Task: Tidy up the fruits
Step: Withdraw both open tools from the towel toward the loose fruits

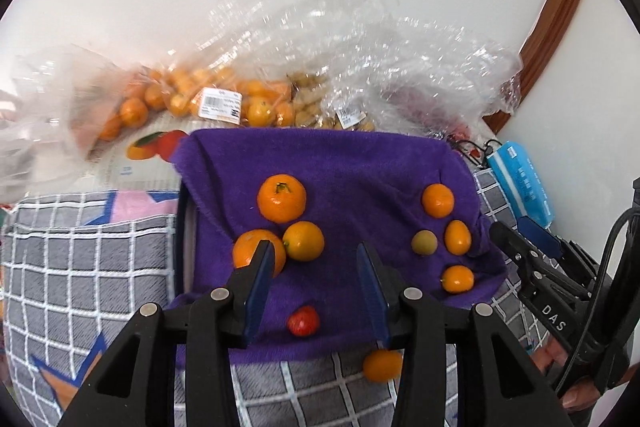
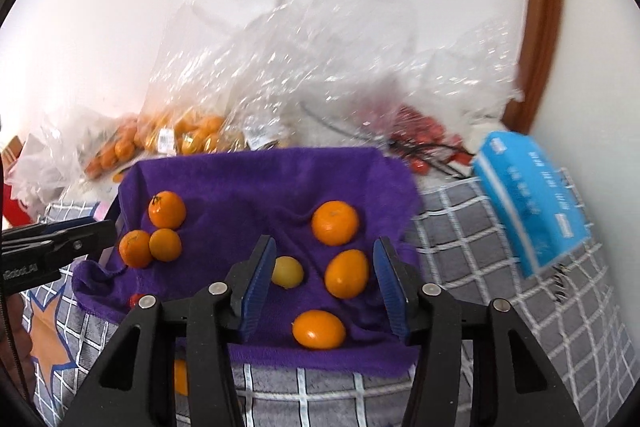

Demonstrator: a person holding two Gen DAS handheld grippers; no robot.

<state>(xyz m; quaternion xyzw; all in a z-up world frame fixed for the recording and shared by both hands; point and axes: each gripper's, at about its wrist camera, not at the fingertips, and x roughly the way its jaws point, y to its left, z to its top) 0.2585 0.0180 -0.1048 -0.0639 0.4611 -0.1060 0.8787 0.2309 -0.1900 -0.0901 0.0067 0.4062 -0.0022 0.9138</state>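
Both claws are wide and hold nothing, the left claw (image 1: 316, 251) over the oranges (image 1: 281, 198) at middle left of the purple towel (image 1: 360, 163), the right claw (image 2: 324, 247) over the small fruits (image 2: 346, 273), maybe sorting by size.

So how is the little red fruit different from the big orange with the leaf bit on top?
The red fruit is much smaller than the big orange. It is red; the orange is bright orange with a green stem end. The red fruit lies alone near the towel's front edge, while the orange sits farther back beside two others. Both rest on the purple towel, and neither is held.
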